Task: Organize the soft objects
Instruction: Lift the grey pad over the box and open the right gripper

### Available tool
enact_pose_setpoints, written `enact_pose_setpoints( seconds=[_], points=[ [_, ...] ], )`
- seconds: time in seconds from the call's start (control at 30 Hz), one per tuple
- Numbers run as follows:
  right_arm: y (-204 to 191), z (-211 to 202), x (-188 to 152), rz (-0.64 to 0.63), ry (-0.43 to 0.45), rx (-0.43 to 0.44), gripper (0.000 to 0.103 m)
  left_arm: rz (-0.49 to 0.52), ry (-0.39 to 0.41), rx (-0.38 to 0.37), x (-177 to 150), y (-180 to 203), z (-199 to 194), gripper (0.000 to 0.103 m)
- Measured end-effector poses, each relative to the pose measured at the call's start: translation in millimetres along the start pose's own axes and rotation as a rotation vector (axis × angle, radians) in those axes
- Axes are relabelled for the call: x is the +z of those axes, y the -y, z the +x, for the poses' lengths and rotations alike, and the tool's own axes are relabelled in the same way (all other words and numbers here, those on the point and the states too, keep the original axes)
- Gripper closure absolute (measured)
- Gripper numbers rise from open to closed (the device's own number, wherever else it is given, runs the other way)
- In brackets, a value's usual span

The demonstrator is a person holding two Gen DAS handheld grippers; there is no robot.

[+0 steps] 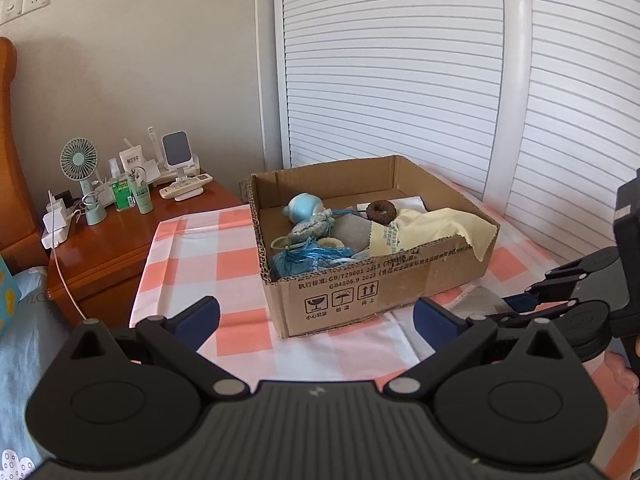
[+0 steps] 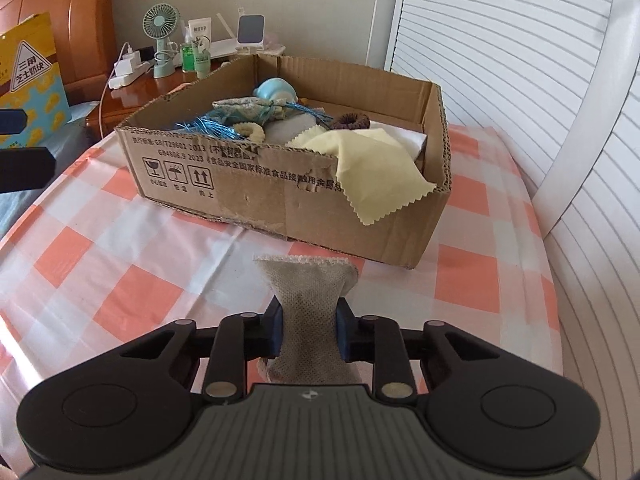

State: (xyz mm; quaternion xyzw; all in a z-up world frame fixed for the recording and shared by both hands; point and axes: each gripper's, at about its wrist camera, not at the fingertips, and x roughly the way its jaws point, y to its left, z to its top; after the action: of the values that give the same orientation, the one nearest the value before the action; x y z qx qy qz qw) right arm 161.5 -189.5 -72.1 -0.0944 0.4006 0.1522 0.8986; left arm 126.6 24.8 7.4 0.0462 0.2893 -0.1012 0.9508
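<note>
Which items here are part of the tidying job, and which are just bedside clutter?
Job: grey pouch in the right gripper, cardboard box, yellow cloth, brown scrunchie, blue tassel.
Clutter: fan, green bottle, charger.

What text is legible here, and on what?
"GB/T29601 2013", "GB4806.9 2023": box front; the rest of that print is partly torn.
"小心轻放", "怕湿", "向上": under the box's three handling signs.
"三角芝士奶块": yellow carton.
Bottle labels and the print on the yellow cloth: too small to read.
</note>
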Motion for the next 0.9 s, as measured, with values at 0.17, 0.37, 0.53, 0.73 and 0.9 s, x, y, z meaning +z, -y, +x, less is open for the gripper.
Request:
enact_pose_setpoints(
  seconds=[0.17, 0.37, 0.53, 0.73, 0.9],
  points=[
    [-7, -44, 12, -0.045, 0.078, 0.032, 0.074, -0.009, -0.003, 0.002, -1, -3, -1, 0.001],
    [-1, -73, 54, -0.073, 0.179, 0.048, 0.074, -0.034, -0.024, 0.034, -2, -9, 2, 0.001],
    [9, -46, 109, -0.056, 0.188, 0.043, 0.074, -0.039, -0.036, 0.057, -5, -12, 2, 0.001],
    [24, 10, 176, -0.021, 0.183, 0.029, 0.073, -0.067, -0.038, 0.096, -9, -17, -3, 0.001],
    [32, 44, 194, 0.05, 0.159, -0.042, 0.022, -0.073, -0.048, 0.121, -12, -21, -7, 0.001]
  ],
)
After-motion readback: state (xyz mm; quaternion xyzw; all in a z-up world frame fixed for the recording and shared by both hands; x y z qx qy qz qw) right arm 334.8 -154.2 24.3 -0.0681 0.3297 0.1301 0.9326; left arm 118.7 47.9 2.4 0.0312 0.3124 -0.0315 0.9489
